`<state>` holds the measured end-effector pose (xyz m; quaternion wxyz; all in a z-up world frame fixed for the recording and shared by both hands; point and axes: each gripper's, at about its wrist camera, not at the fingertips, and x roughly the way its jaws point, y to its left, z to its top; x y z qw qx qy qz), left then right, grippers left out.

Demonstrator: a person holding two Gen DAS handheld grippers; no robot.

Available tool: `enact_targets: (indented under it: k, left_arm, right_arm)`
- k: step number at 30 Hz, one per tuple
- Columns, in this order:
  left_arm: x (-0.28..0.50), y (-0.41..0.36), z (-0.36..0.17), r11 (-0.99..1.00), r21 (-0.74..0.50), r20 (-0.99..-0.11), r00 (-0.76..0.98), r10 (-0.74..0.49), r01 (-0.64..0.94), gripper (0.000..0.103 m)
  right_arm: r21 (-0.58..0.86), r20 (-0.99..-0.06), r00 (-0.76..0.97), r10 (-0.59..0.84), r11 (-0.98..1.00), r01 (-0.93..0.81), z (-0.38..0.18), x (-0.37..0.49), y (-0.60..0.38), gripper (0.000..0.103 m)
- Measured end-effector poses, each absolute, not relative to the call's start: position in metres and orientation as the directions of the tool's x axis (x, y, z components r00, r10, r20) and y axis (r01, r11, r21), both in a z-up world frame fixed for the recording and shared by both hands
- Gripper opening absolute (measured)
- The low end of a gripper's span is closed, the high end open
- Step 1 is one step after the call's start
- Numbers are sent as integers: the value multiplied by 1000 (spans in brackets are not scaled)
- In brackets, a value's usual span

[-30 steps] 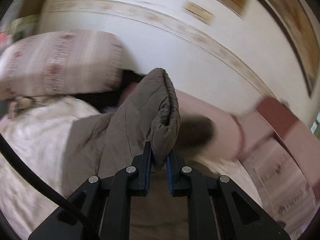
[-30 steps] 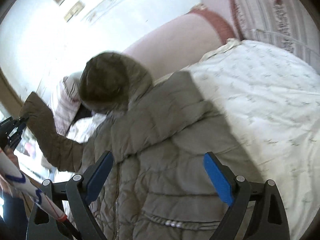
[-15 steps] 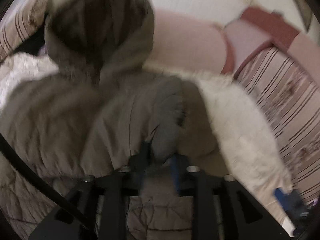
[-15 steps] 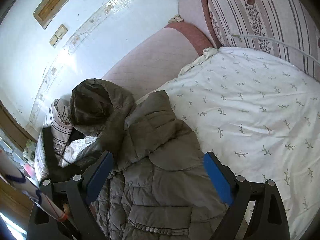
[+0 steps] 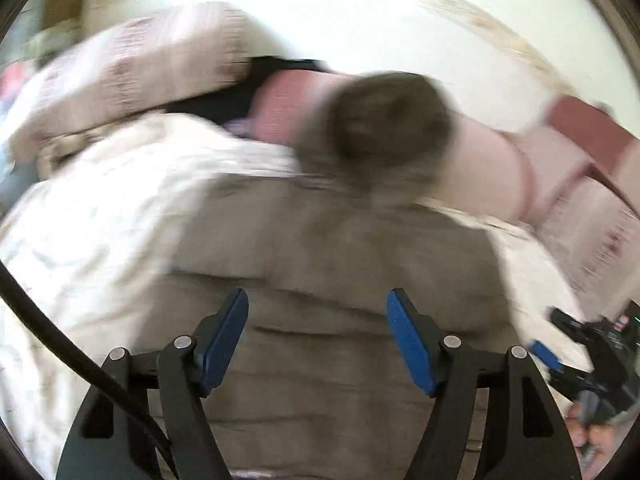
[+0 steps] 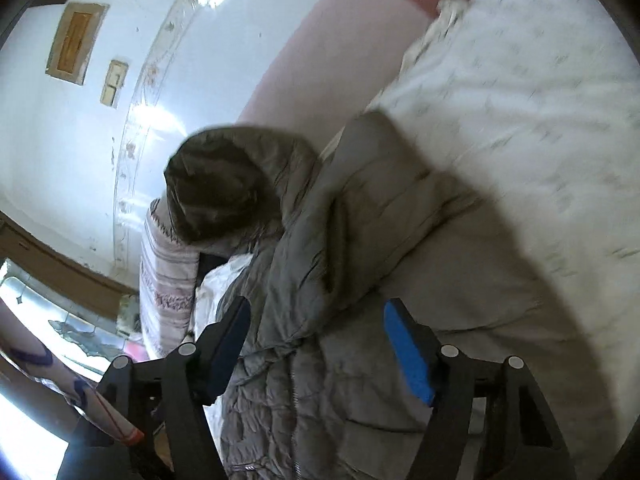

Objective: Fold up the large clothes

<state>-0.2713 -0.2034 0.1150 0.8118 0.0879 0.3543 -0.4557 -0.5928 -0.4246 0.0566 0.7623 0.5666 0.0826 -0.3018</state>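
A grey-brown quilted hooded jacket (image 5: pixel 340 264) lies spread on the bed, its hood (image 5: pixel 388 128) toward the headboard. The left wrist view is blurred by motion. My left gripper (image 5: pixel 318 332) is open and empty above the jacket's body. In the right wrist view the jacket (image 6: pixel 320 320) has a sleeve (image 6: pixel 384 208) folded across its front, with the hood (image 6: pixel 224 192) at the far end. My right gripper (image 6: pixel 318 340) is open and empty just above the jacket's front. The right gripper also shows at the right edge of the left wrist view (image 5: pixel 588 360).
A white floral bedsheet (image 6: pixel 520 120) covers the bed. A striped pillow (image 5: pixel 132 68) lies at the head on the left; it also shows in the right wrist view (image 6: pixel 168 280). A pink padded headboard (image 6: pixel 332 68) and white wall stand behind.
My left gripper let go of the sleeve it held and opened; the sleeve now lies folded across the jacket's front. My right gripper moved lower and closer to the jacket.
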Motion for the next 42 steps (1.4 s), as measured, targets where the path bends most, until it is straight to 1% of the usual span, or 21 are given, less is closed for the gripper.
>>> enact_targets:
  k: [3, 5, 6, 8, 9, 10, 12, 16, 19, 22, 23, 25, 27, 30, 31, 33, 35, 38, 40, 41, 42]
  left_arm:
    - [-239, -191, 98, 639, -145, -659, 409, -632, 755, 71]
    - [-221, -191, 87, 655, -159, -673, 405, -620, 738, 71]
    - [-212, -195, 82, 658, -167, -677, 400, -618, 735, 71]
    - [-201, -205, 79, 672, -168, -678, 411, -610, 721, 71]
    - [-196, -206, 76, 682, -165, -675, 422, -605, 713, 71]
    - [-195, -210, 74, 683, -160, -677, 424, -602, 713, 71]
    - [-191, -215, 65, 680, -137, -695, 419, -584, 720, 71]
    - [-183, -236, 43, 687, -82, -750, 409, -519, 722, 71]
    - [-184, -250, 21, 693, -6, -808, 405, -429, 721, 71]
    - [-192, -254, 12, 678, 75, -813, 439, -383, 732, 71]
    - [-193, -253, 14, 676, 78, -810, 442, -386, 733, 71]
    - [-196, -246, 25, 681, 48, -799, 438, -413, 731, 71]
    - [-199, -237, 42, 687, 10, -761, 452, -466, 726, 71]
    - [-214, -230, 62, 674, 12, -687, 496, -531, 738, 71]
    - [-220, -230, 66, 667, 13, -660, 508, -554, 745, 71]
    - [-225, -235, 66, 655, 13, -644, 508, -572, 755, 75]
    - [-227, -241, 61, 647, 3, -648, 494, -580, 763, 75]
    - [-222, -248, 49, 649, -1, -673, 479, -564, 761, 75]
    - [-217, -250, 41, 649, -15, -685, 465, -561, 761, 78]
    - [-213, -252, 36, 653, -14, -699, 459, -548, 757, 82]
    - [-209, -254, 33, 653, -21, -714, 445, -540, 757, 84]
  right_arm:
    - [801, -489, 802, -344, 186, 569, 48, -567, -429, 73]
    - [777, -518, 784, -342, 194, 598, 42, -551, -434, 72]
    - [771, -524, 779, -343, 197, 606, 39, -544, -438, 68]
    - [769, -530, 776, -341, 193, 610, 31, -532, -447, 54]
    - [771, -534, 779, -329, 189, 608, 27, -527, -451, 36]
    - [770, -543, 779, -312, 185, 611, 24, -522, -454, 24]
    - [734, -568, 745, -351, 194, 651, 27, -521, -453, 22]
    - [558, -650, 586, -483, 220, 800, 47, -525, -448, 21]
    - [493, -723, 530, -443, 206, 845, 26, -519, -456, 24]
    - [508, -727, 538, -426, 194, 839, 21, -521, -456, 28]
    - [498, -728, 534, -429, 203, 843, 26, -520, -455, 30]
    - [466, -728, 508, -460, 211, 859, 39, -524, -449, 44]
    - [455, -709, 489, -507, 201, 868, 54, -531, -441, 44]
    - [418, -664, 454, -593, 209, 884, 78, -540, -425, 45]
    - [407, -635, 454, -625, 229, 884, 86, -541, -419, 45]
    - [395, -602, 485, -635, 292, 871, 93, -531, -414, 45]
    - [398, -609, 529, -591, 348, 849, 86, -515, -416, 45]
    - [380, -636, 528, -563, 368, 849, 72, -502, -419, 45]
    - [356, -668, 509, -542, 368, 859, 63, -496, -426, 45]
    - [348, -686, 501, -528, 367, 863, 57, -495, -429, 44]
    - [342, -702, 490, -517, 359, 868, 50, -494, -432, 44]
